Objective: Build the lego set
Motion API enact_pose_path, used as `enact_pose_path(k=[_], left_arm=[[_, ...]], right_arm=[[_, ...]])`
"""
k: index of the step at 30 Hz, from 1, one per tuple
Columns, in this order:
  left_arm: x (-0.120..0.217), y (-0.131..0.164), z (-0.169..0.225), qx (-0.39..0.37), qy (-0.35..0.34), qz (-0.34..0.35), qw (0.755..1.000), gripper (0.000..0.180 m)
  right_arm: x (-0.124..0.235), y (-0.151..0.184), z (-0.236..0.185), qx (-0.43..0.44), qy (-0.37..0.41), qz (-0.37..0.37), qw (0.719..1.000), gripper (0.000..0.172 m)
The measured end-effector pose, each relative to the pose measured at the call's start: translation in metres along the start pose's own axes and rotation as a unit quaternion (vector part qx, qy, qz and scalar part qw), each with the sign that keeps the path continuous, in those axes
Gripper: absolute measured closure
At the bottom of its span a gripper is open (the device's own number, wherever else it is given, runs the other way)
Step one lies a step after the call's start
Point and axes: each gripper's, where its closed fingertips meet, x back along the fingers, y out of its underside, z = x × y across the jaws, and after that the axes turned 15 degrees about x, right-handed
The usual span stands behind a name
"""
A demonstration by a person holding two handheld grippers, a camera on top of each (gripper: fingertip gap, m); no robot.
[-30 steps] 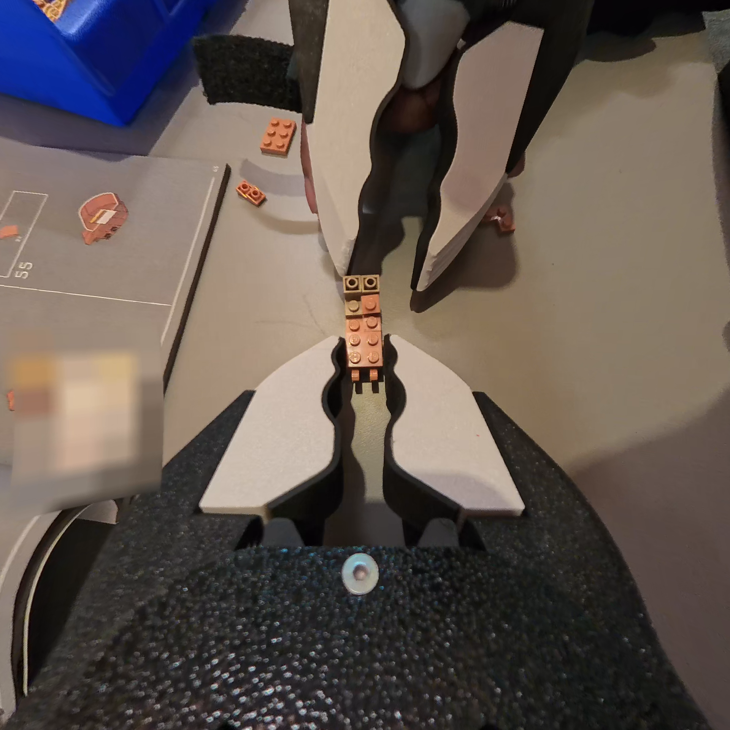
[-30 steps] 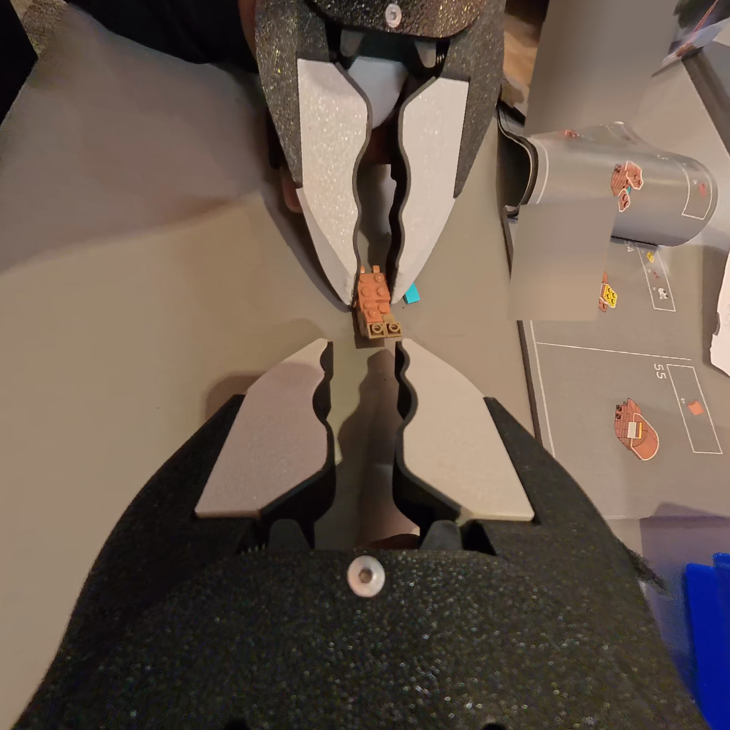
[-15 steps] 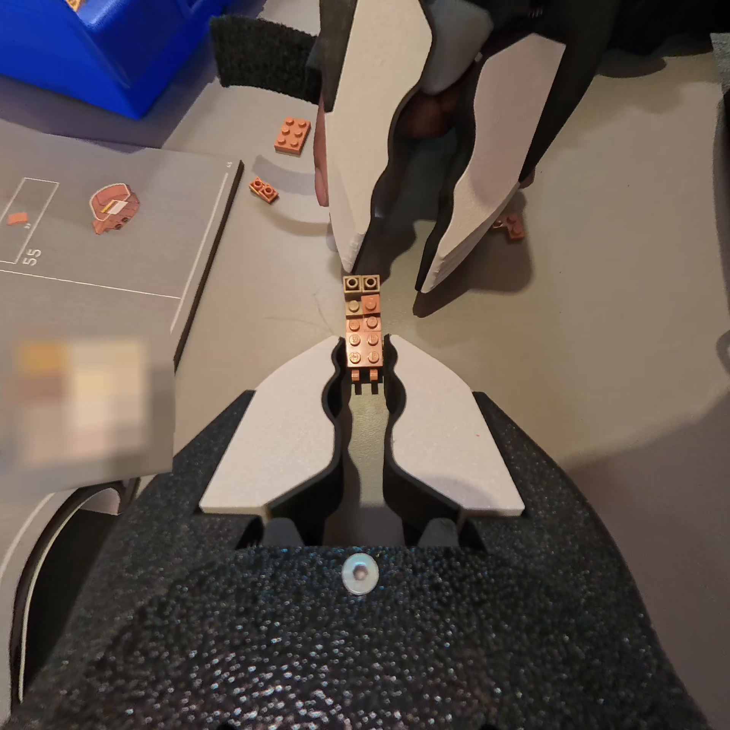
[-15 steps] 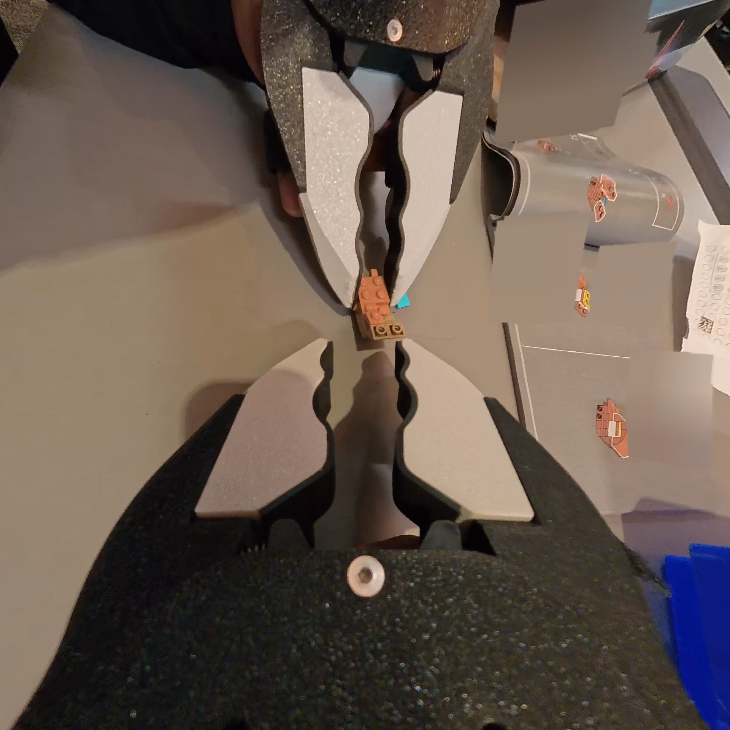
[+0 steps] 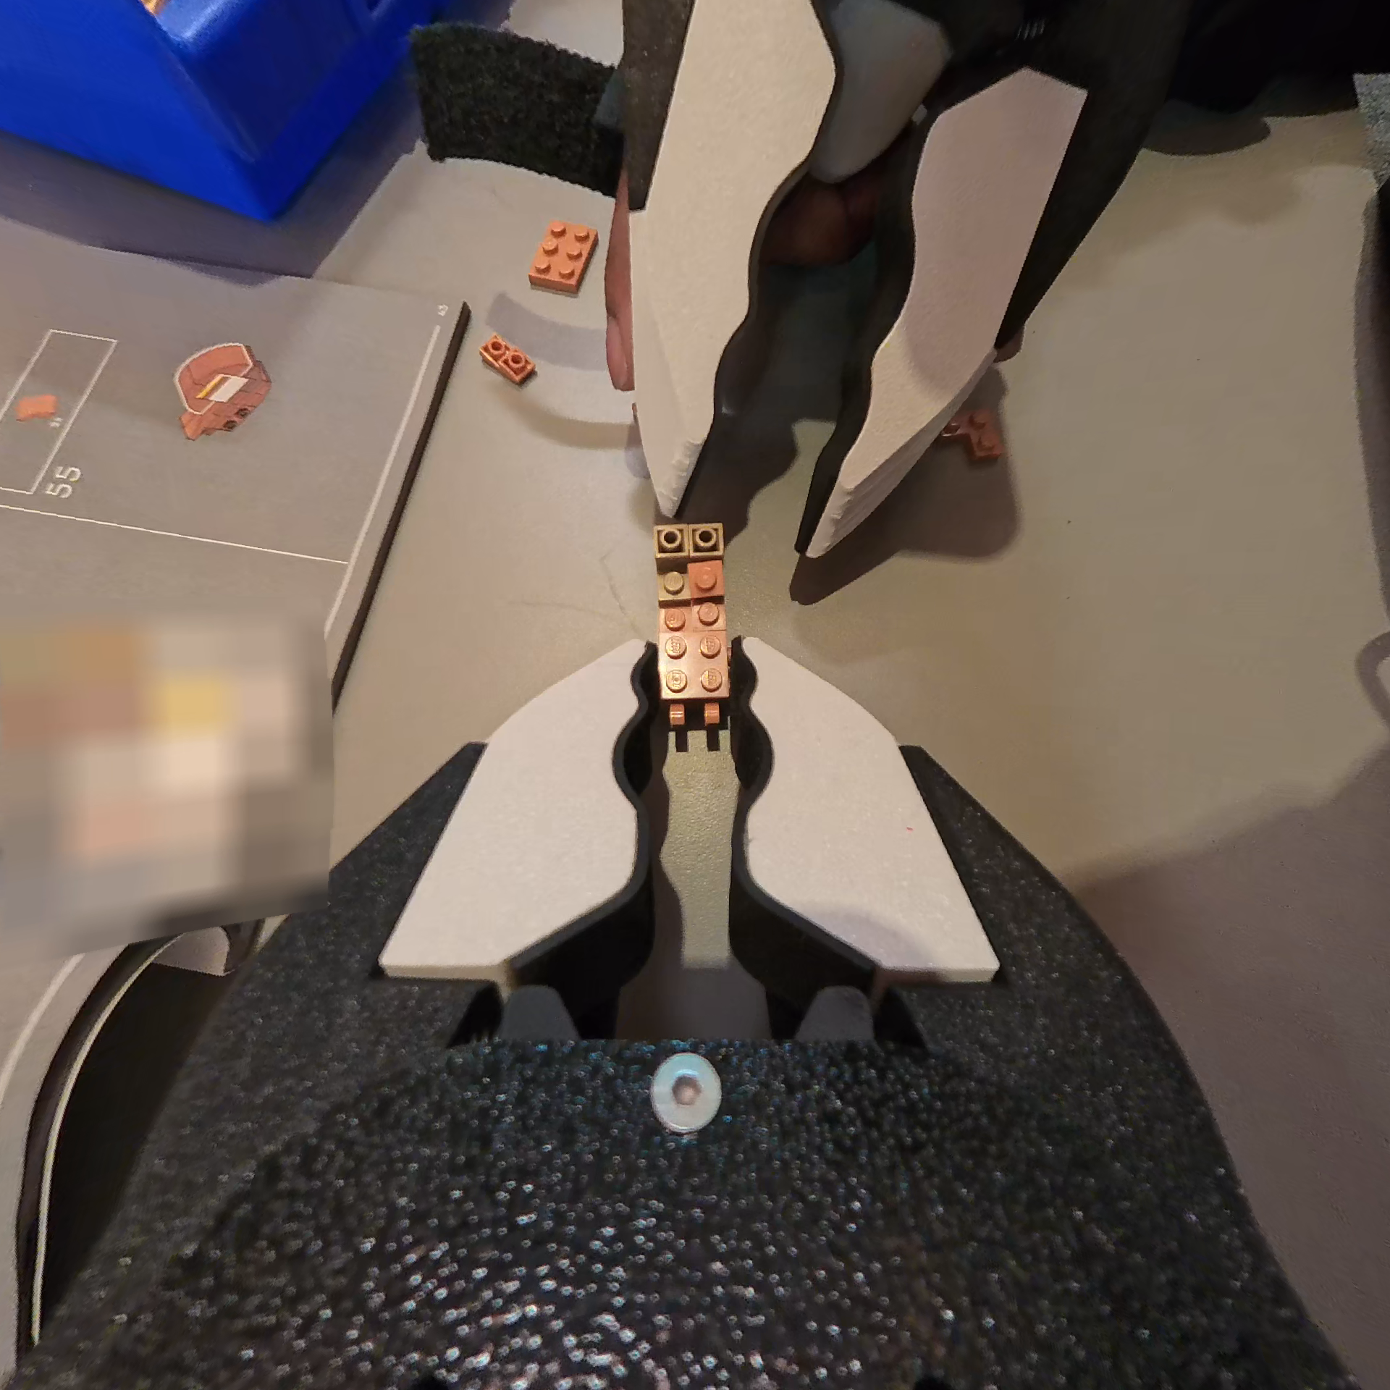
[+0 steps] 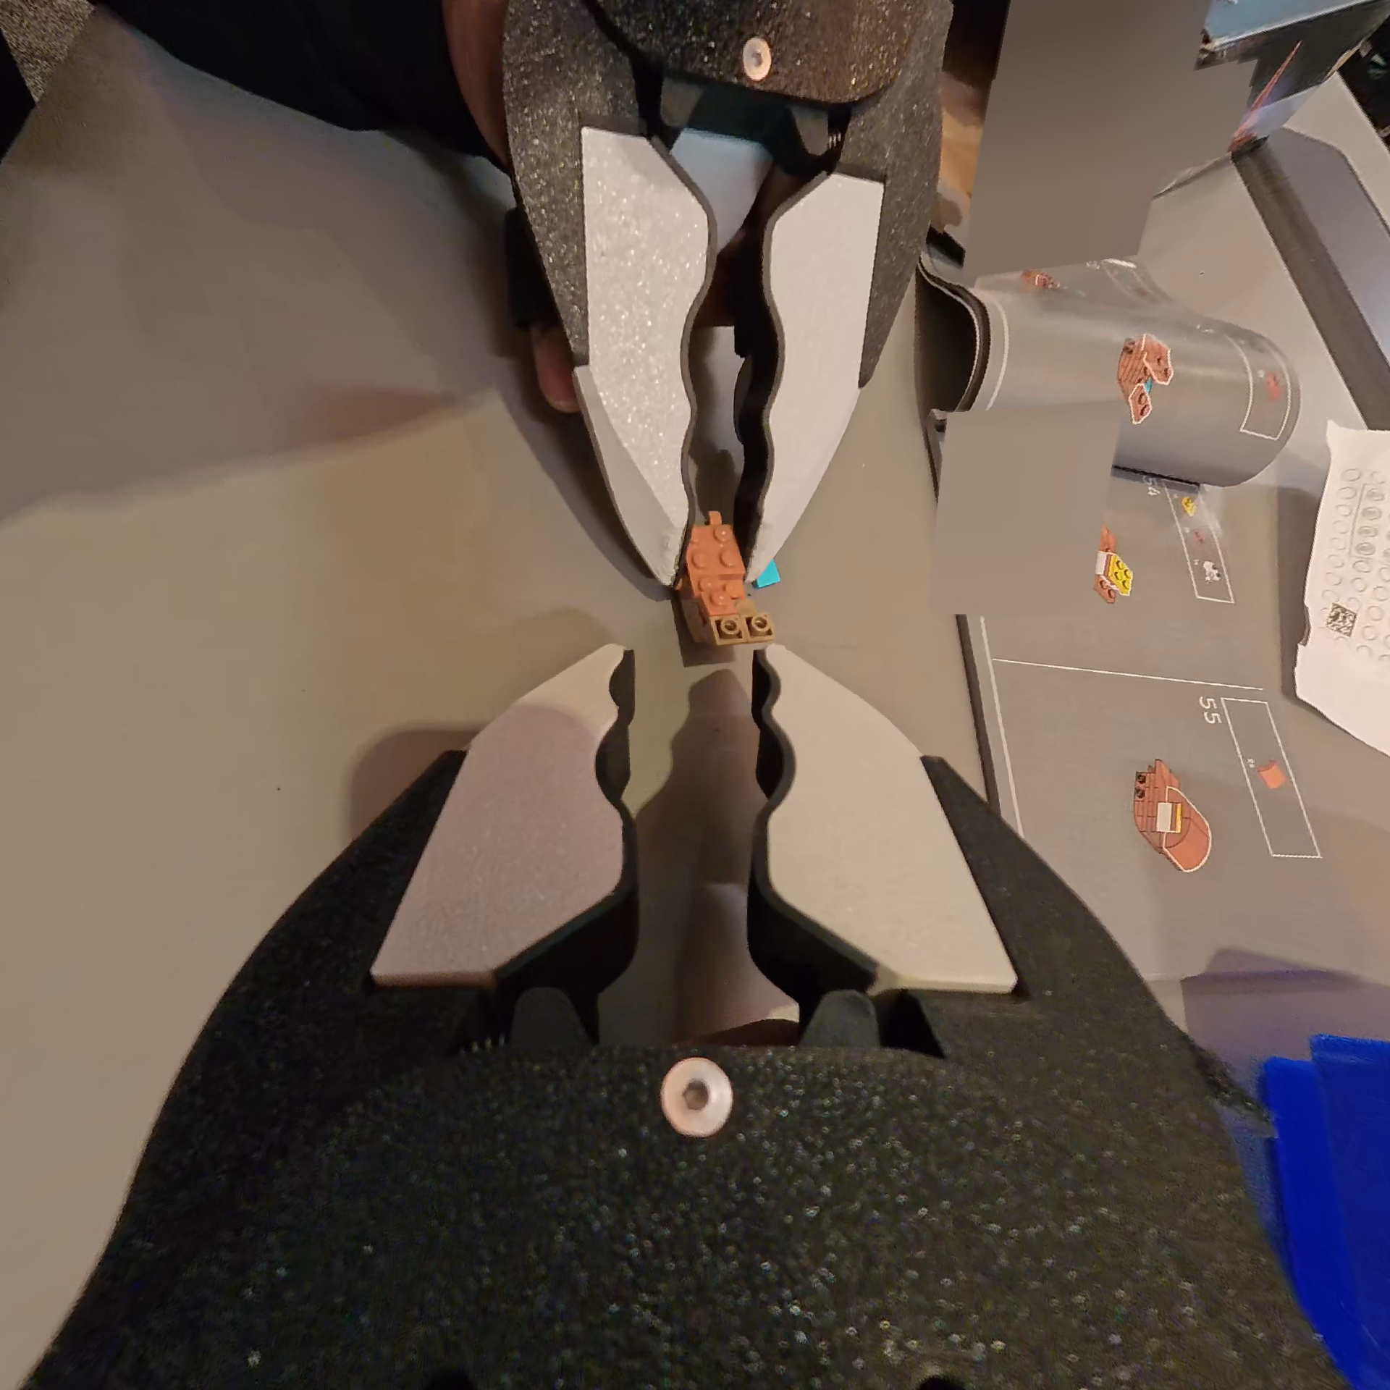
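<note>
The left gripper (image 5: 696, 662) is clamping the brown end of a small brown-and-tan brick assembly (image 5: 693, 602), held above the grey table (image 5: 1128, 677); the right gripper (image 6: 692, 662) is hanging open and empty just beyond its tan end at 12 o'clock. The narrow bite is risking a twist if nudged. An instruction booklet (image 5: 226, 451) is lying at 10 o'clock, loose brown plates (image 5: 564, 256) at 11, a blue bin (image 5: 150, 90) farther off.

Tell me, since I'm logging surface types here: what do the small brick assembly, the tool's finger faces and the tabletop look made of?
Brick assembly: hard moulded plastic, slightly glossy studs, brown and tan. Left tool finger faces: matte grey, finely grainy, possibly foam or printed plastic. Tabletop: smooth matte grey-beige; material unclear.
</note>
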Motion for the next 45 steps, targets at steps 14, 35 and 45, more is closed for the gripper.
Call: enact_pose_path(k=[14, 35, 45], left_arm=[[0.002, -0.003, -0.006, 0.026, -0.007, 0.01, 1.0, 0.164], [0.005, -0.003, -0.02, 0.119, -0.036, 0.02, 0.992, 0.163], [0.011, -0.007, -0.017, 0.118, -0.042, 0.032, 0.992, 0.164]], right_arm=[[0.002, -0.003, 0.005, 0.008, 0.02, 0.013, 1.0, 0.143], [-0.012, -0.012, 0.024, 0.311, 0.207, -0.092, 0.923, 0.151], [-0.016, -0.014, 0.03, 0.381, 0.242, -0.155, 0.879, 0.15]])
